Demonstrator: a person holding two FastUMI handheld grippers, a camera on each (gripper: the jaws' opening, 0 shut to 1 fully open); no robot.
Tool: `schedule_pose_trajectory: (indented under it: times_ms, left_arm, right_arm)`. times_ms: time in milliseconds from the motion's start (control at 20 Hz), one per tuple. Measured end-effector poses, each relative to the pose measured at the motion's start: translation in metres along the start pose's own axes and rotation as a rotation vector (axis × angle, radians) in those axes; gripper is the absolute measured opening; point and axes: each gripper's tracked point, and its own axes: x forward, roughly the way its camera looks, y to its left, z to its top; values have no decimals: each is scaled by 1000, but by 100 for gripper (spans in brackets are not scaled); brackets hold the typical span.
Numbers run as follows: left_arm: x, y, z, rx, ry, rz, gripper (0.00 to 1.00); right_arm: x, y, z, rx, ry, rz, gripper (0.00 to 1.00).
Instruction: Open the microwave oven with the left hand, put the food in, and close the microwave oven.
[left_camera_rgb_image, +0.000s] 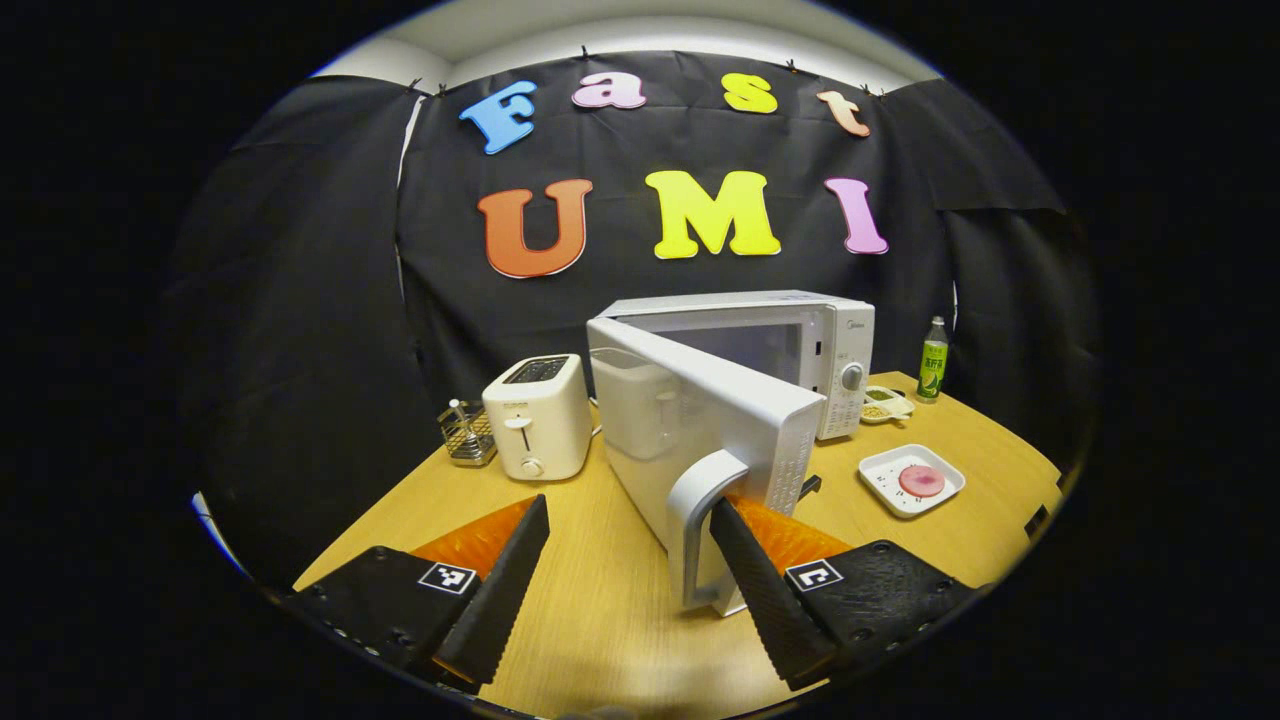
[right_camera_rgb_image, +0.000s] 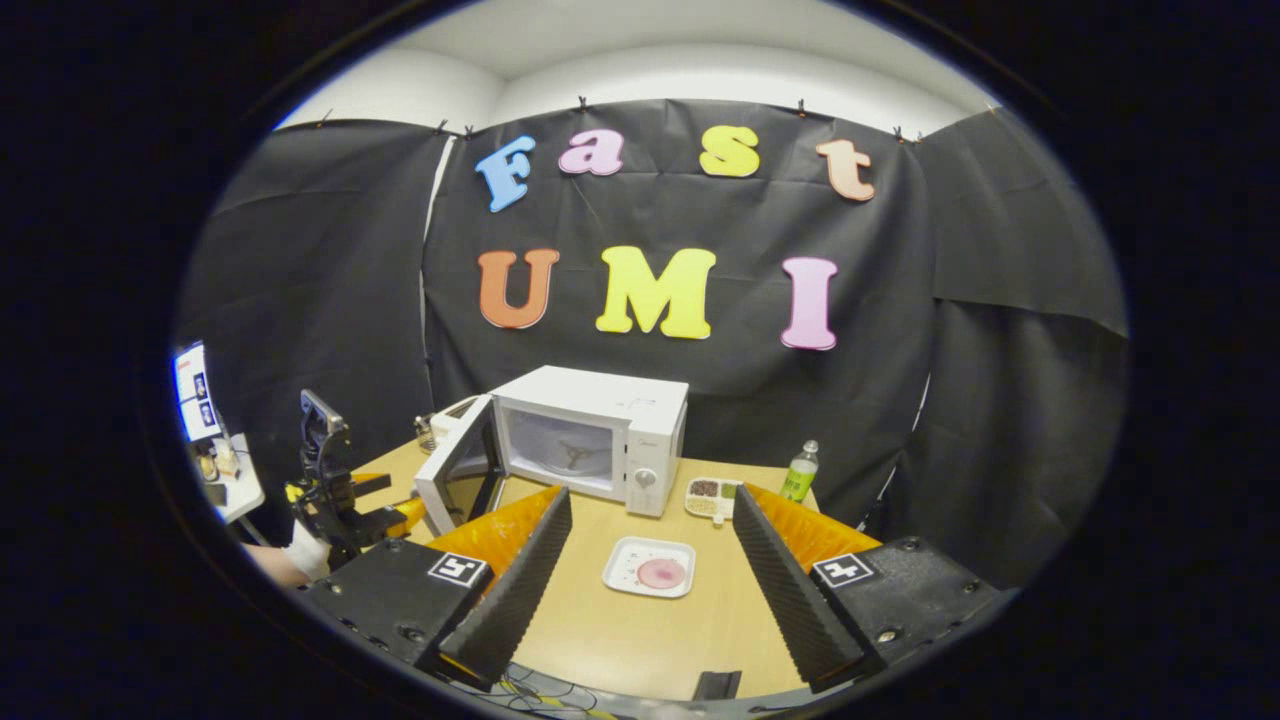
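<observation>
Left gripper view: left gripper (left_camera_rgb_image: 625, 560) spread wide, one finger hooked behind microwave door handle (left_camera_rgb_image: 700, 525) at lower centre; swing door fully aside.
Right gripper view: right gripper (right_camera_rgb_image: 650, 560) released, empty; food plate (right_camera_rgb_image: 650, 567) between fingers on surface (right_camera_rgb_image: 640, 640).

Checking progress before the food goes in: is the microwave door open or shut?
Open. The microwave door stands swung out, exposing the cavity and turntable hub.

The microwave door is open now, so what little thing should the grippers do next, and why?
Probably lower the right gripper toward the white tray with the pink food and close on the tray's rim. The microwave door already stands open, the cavity looks empty, and the right gripper's open fingers already frame the tray on the table.
</observation>
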Motion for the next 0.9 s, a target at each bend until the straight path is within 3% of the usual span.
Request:
schedule_pose_trajectory:
  times_ms: [200, 350, 400, 450, 500, 550, 600, 750, 900]
  left_arm:
    - [-21, 48, -11, -37, 13, 93, 96]
    - [-40, 58, -15, -29, 21, 121, 95]
    - [-46, 56, -15, -32, 21, 119, 86]
    - [-52, 53, -12, -33, 18, 114, 85]
    - [-58, 49, -9, -31, 12, 113, 94]
    - [-65, 42, -5, -32, 7, 107, 85]
    - [-70, 34, 1, -40, 0, 98, 94]
    - [-89, 8, 31, -53, -51, 72, 94]
    - [-104, -21, 67, -67, -102, 47, 94]
  right_arm:
    - [6, -2, -9, -2, 9, 0, 100]
    - [18, -1, -18, 9, 23, 25, 100]
    - [24, -2, -21, 20, 23, 35, 100]
    - [32, -4, -27, 28, 36, 41, 96]
    - [40, -6, -36, 28, 54, 51, 100]
    - [49, -7, -43, 26, 75, 66, 100]
    - [59, -9, -53, 21, 94, 78, 96]
    - [93, -22, -80, 21, 153, 86, 100]
    - [134, -35, -118, 50, 233, 107, 96]
